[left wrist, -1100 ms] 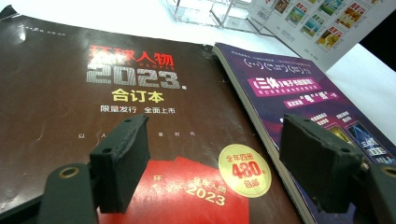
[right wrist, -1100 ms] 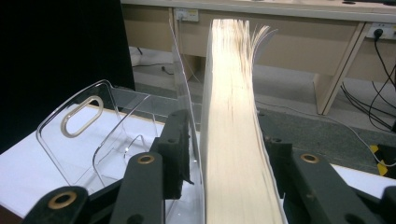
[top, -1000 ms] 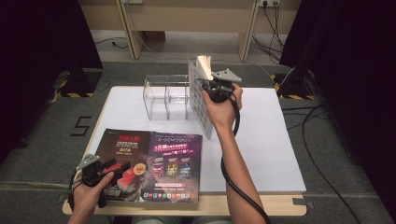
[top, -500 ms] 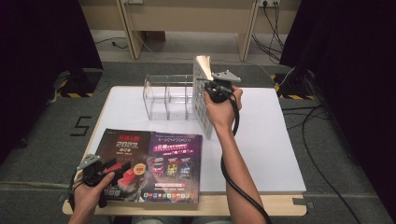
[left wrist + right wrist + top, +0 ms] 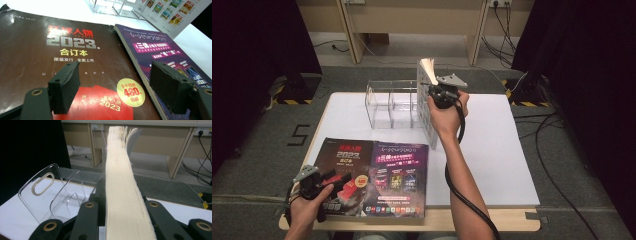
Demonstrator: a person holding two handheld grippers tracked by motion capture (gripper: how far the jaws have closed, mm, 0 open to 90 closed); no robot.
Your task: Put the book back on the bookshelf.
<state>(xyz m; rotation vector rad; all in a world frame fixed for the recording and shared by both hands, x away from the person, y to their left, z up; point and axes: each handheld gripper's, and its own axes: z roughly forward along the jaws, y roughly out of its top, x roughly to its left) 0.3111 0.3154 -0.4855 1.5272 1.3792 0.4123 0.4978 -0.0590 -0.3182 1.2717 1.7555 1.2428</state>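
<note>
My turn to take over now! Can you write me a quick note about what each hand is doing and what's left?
Right gripper: shut on the upright magazine, its fingers having just closed onto the page edge; it stands on the table beside the clear rack.
Left gripper: open, over the dark 2023 magazine lying flat next to the purple magazine.
Done: one magazine gripped.
Left: probably slot it into the rack, then the two flat ones.

1. Dark magazine (image 5: 50, 50) cover reads "2023", "合订本", "限量发行 全面上市".
2. Its yellow round sticker (image 5: 131, 93) reads "480".
3. Purple magazine (image 5: 160, 53) banner reads "三体".
4. Floor marking (image 5: 300, 135) beside the desk reads "5".
</note>
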